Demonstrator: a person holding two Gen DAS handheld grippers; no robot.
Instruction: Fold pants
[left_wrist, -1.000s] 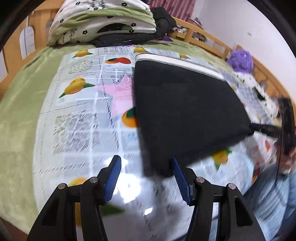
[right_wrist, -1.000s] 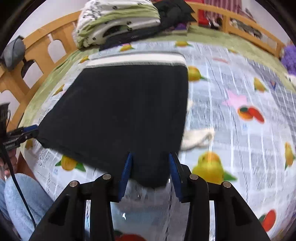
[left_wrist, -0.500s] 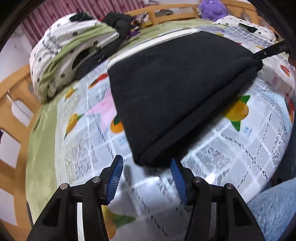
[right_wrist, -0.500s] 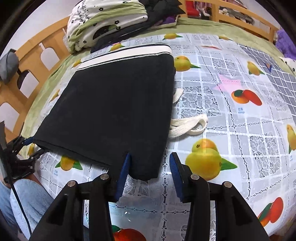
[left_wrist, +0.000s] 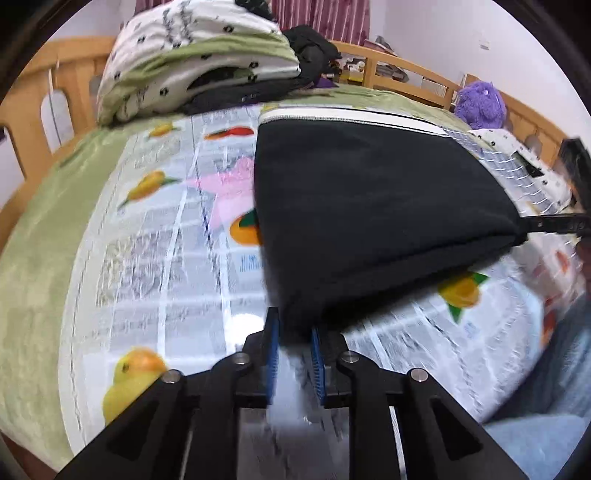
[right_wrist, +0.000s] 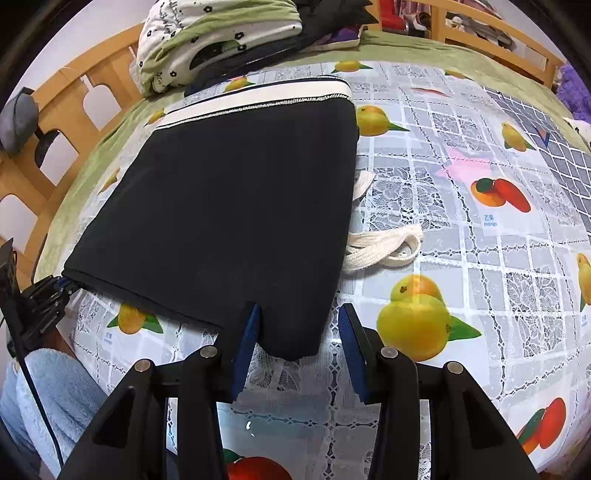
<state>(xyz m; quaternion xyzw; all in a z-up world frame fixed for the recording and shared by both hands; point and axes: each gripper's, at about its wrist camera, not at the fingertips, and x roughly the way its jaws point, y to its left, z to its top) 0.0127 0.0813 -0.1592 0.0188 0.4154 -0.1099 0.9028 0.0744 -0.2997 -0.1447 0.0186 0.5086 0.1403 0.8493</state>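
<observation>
Pants (left_wrist: 369, 206): black, folded into a flat slab with a white waistband (right_wrist: 258, 98) at the far end. I see them lying on the fruit-print cloth (right_wrist: 480, 258) that covers the bed, near edge toward me.

Left gripper (left_wrist: 293, 334): my jaws are closing, with the near left corner of the pants between the blue pads. Fabric fills the gap and the pads look to be pressing on it. This view is blurred.

Right gripper (right_wrist: 299, 326): jaws parted, astride the near right corner of the pants. The left pad (right_wrist: 248, 334) lies against the fabric edge; the right pad stands clear of it, so I hold nothing here.

Drawstring (right_wrist: 384, 245): cream, looped, poking out from under the right side of the pants onto the cloth.

Bedding (left_wrist: 199, 55): a white and green heap with dark clothes, beyond the waistband.

Plush (left_wrist: 480, 103): purple, by the far wooden rail (left_wrist: 406, 74).

Sleeve (right_wrist: 51, 398): pale blue, at lower left in the right view.
</observation>
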